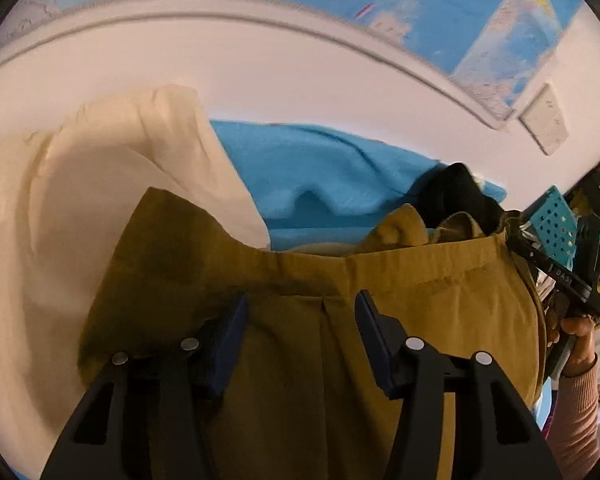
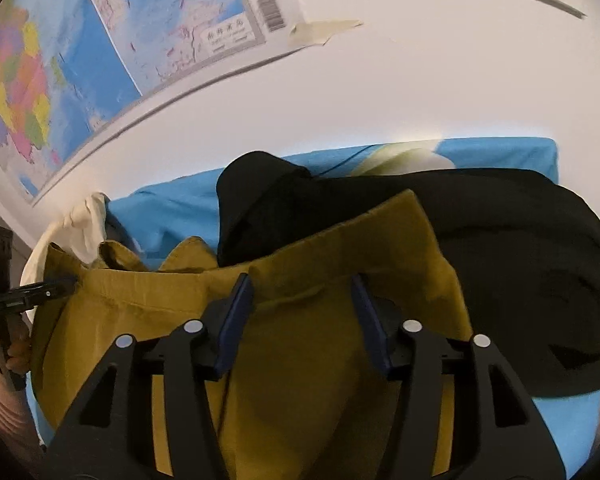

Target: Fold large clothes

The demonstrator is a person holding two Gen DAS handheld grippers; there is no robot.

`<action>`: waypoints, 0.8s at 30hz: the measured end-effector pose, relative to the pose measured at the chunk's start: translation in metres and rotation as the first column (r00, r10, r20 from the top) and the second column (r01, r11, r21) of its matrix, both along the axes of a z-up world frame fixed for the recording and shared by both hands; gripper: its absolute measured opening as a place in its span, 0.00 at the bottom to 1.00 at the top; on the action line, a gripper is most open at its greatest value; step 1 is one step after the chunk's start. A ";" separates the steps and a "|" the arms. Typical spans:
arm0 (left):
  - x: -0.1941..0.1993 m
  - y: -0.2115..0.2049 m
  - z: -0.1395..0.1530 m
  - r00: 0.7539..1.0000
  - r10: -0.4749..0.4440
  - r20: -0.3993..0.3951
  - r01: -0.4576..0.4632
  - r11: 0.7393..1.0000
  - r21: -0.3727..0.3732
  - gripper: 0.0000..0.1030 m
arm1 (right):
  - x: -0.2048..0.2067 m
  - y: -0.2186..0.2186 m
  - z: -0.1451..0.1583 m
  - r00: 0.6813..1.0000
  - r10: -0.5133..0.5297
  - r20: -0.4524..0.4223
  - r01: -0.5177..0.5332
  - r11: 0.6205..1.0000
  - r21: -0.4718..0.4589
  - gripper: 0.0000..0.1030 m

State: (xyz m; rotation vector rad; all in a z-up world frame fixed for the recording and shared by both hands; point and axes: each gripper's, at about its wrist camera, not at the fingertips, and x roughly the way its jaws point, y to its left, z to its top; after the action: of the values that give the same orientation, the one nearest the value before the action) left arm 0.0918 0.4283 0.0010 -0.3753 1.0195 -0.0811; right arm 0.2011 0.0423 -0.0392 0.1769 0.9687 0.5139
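Left claw [image 1: 300,308] open over mustard garment [image 1: 340,360] (lower edge cut off).

The right gripper [image 2: 302,300] hangs over a mustard garment [image 2: 300,340], its blue pads apart, not pressing the cloth. At 1 o'clock from it lies a black garment [image 2: 500,260] on a blue sheet [image 2: 172,208]. At 9 o'clock, the left gripper [image 2: 56,286] touches the mustard edge. A map [image 2: 60,80] hangs at 10 o'clock.
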 end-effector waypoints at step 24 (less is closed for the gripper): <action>-0.145 -0.024 -0.041 0.995 -0.038 0.089 0.049 0.992 -0.120 0.63 | -0.159 -0.114 -0.035 0.998 0.061 -0.008 -0.057 0.975 0.214 0.35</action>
State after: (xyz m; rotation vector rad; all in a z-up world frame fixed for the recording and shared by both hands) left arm -0.0531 0.4046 -0.0397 -0.4575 0.9392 -0.1985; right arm 0.0421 -0.0721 -0.0741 0.3464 0.9343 0.6726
